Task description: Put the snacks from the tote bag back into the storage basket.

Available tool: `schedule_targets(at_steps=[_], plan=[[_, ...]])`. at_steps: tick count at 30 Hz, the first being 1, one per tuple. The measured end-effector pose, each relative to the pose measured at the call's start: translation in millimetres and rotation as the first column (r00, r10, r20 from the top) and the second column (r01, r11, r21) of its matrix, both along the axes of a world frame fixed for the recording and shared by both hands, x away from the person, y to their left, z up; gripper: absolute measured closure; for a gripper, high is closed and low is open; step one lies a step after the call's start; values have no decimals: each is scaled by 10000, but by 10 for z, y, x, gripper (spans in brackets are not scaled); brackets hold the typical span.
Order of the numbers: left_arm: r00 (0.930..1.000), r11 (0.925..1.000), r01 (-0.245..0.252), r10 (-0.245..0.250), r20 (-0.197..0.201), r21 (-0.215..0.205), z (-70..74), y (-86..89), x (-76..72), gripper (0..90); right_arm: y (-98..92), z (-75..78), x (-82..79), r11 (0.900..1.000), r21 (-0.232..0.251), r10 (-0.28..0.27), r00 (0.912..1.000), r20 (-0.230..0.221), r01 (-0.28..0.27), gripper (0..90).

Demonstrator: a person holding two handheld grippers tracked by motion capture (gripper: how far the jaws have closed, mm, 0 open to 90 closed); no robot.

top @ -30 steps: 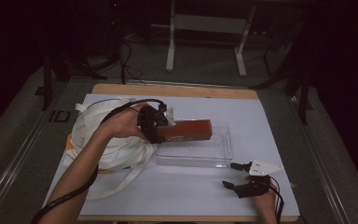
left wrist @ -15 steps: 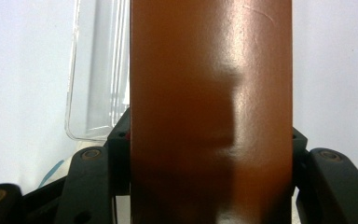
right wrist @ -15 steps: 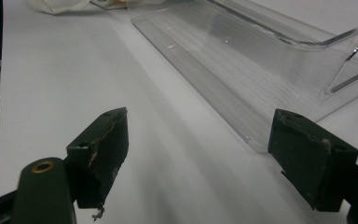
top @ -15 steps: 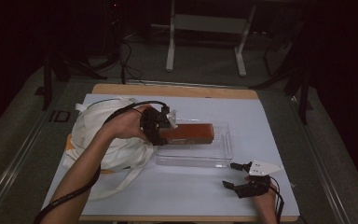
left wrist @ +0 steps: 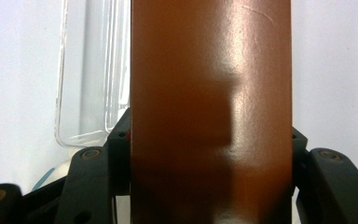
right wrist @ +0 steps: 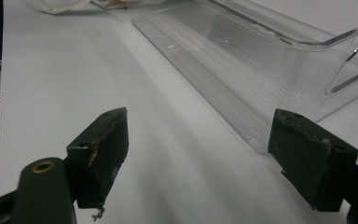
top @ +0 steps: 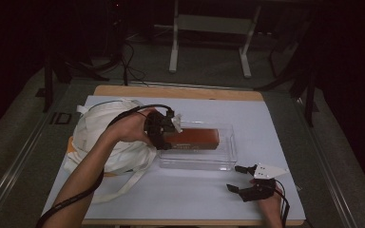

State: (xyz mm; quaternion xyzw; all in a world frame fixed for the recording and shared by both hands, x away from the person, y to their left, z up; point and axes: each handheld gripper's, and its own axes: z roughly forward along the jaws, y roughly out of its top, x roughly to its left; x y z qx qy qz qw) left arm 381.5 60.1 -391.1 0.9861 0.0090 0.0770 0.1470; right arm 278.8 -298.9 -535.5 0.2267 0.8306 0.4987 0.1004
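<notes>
Moved slightly toward the tray since a second ago: left gripper (top: 164,130) plus brown box (top: 192,138); box now sits a bit deeper over the clear tray (top: 228,161). No change at right gripper (top: 249,183), parked on the white table cover (top: 180,199) near the tray's near-right corner.

Left gripper clamped on the brown box, one jaw on each long side, box running straight out along the gripper axis in the left gripper view (left wrist: 209,93). Tray rim visible left of the box there (left wrist: 81,135). Right gripper jaws wide apart, holding nothing, tray's side wall just ahead (right wrist: 261,70). White cloth bag (top: 104,137) left of the tray, under the left forearm.

Likely step: lowering box into tray. To do it well:
- keep box parallel to tray's long walls
- drop the far end first, then level out
- clear the near-left rim with the jaws before opening
- release only once resting on tray floor
- steady the light tray with the right gripper if sliding
</notes>
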Motion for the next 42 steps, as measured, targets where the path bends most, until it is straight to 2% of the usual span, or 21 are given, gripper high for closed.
schedule_targets(at_steps=[23, 42], plan=[[9992, 9992, 395, -395, 1, 108, -72, -88, -24, 433, 0, 0, 1, 10000, 1, 14, 10000, -8, -14, 201], [9978, 9976, 630, -624, -226, 279, -151, -127, -31, 433, 0, 0, 0, 10000, -3, 21, 10000, -14, -21, 201]])
